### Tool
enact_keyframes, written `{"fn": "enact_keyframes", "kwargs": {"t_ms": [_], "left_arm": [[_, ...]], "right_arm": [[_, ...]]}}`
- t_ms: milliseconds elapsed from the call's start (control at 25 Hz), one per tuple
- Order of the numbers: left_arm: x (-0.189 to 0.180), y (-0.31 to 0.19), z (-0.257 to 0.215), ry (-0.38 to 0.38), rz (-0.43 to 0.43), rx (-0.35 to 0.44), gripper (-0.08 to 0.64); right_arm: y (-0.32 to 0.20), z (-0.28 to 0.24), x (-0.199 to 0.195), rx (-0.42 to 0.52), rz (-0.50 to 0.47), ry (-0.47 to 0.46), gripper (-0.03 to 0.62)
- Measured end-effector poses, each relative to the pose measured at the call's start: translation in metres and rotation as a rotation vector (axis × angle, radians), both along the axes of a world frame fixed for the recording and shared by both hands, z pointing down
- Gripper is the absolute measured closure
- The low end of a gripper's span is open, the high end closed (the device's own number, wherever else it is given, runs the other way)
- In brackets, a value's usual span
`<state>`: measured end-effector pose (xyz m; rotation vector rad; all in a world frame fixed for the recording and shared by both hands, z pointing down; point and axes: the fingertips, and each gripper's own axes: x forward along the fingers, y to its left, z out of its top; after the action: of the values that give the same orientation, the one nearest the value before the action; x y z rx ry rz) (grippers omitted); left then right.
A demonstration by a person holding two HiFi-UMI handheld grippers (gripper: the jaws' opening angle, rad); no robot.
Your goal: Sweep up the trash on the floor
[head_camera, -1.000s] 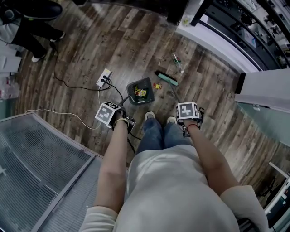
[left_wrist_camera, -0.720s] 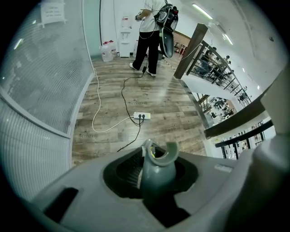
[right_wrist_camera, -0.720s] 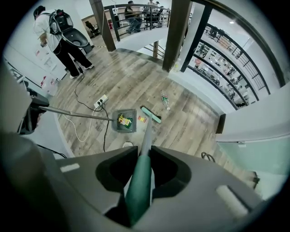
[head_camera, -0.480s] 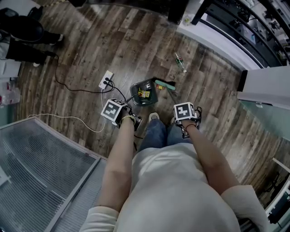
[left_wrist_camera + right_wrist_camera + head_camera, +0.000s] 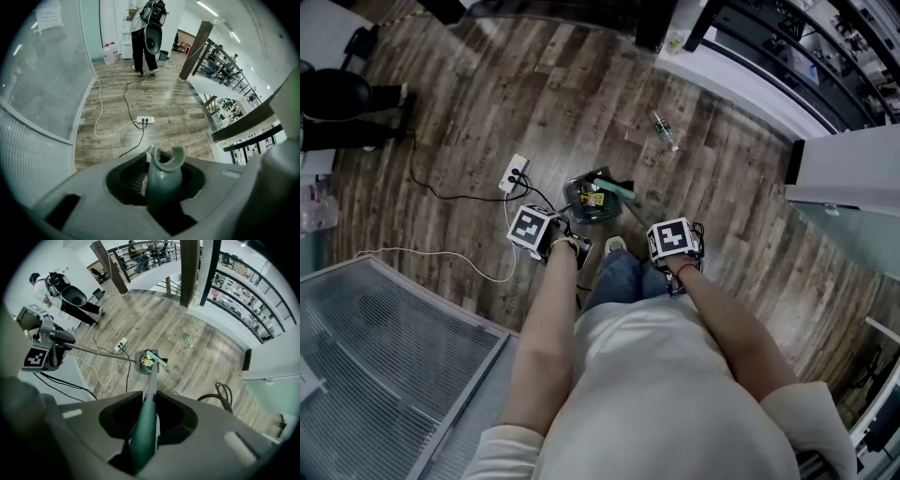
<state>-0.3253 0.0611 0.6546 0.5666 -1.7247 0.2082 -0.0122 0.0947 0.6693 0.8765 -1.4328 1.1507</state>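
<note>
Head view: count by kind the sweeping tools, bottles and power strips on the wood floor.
Sweeping tools: 2 (dark grey plastic dustpan, green-headed broom)
Clear plastic bottle: 1
White power strip: 1
Total: 4

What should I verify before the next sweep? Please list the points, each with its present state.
1. Right tongs shut on broom handle: ok.
2. Left tongs shut on dustpan handle: ok.
3. Broom head at the dustpan: ok.
4. Wrappers inside the dustpan: ok.
5. All trash collected: not ok; a bottle lies farther out on the floor.
6. Black cable clear of the dustpan: cannot tell.
</note>
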Motion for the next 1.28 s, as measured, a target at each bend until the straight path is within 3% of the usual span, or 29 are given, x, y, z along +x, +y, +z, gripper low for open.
{"fn": "enact_keyframes", "kwargs": {"t_ms": [240, 720, 1280], "left_arm": [[0.003, -0.001, 0.0, -0.009, -0.001, 0.0, 0.465], [0.011, -0.003, -0.001, -0.019, 0.013, 0.0, 0.463], [0.002, 0.009, -0.002, -0.012, 0.022, -0.003, 0.468]], "right_arm": [[0.005, -0.008, -0.003, -0.046, 0.126, -0.063, 0.494], [0.025, -0.034, -0.02, -0.064, 0.103, -0.175, 0.494], [0.013, -0.061, 0.01, 0.04, 0.133, -0.175, 0.494]]}}
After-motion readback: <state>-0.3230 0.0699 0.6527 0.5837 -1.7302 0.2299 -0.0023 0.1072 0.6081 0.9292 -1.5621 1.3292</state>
